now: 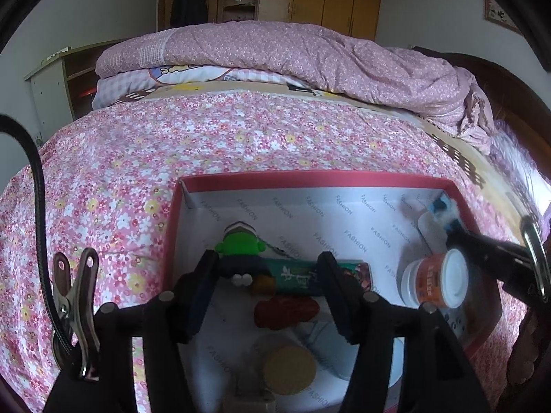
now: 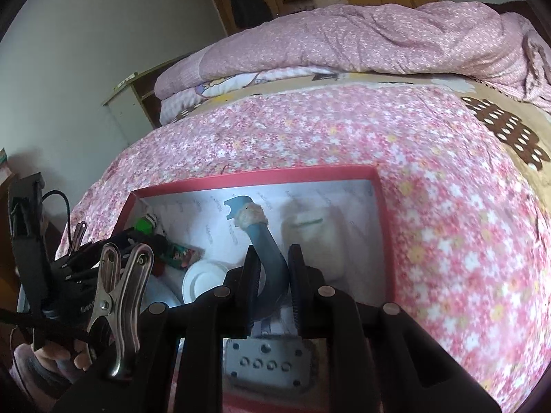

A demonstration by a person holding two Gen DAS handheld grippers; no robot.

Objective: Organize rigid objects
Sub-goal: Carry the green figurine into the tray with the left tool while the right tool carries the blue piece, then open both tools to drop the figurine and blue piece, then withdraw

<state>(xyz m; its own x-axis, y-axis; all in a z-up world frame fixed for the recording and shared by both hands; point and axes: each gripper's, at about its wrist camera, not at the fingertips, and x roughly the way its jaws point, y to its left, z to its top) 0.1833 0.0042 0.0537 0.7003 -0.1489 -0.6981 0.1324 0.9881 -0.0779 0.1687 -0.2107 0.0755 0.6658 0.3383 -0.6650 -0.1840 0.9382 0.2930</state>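
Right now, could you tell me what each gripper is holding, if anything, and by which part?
The right gripper is shut on the blue tool, gripping its curved handle, with the notched head pointing into the red box. The left gripper is open and holds nothing.

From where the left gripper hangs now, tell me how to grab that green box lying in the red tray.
Grip the green box across its narrow width near mid-length, coming straight down from above. It lies flat and crosswise in the red tray, spanning the open left gripper; the green toy crowds its left end, so stay right of that.
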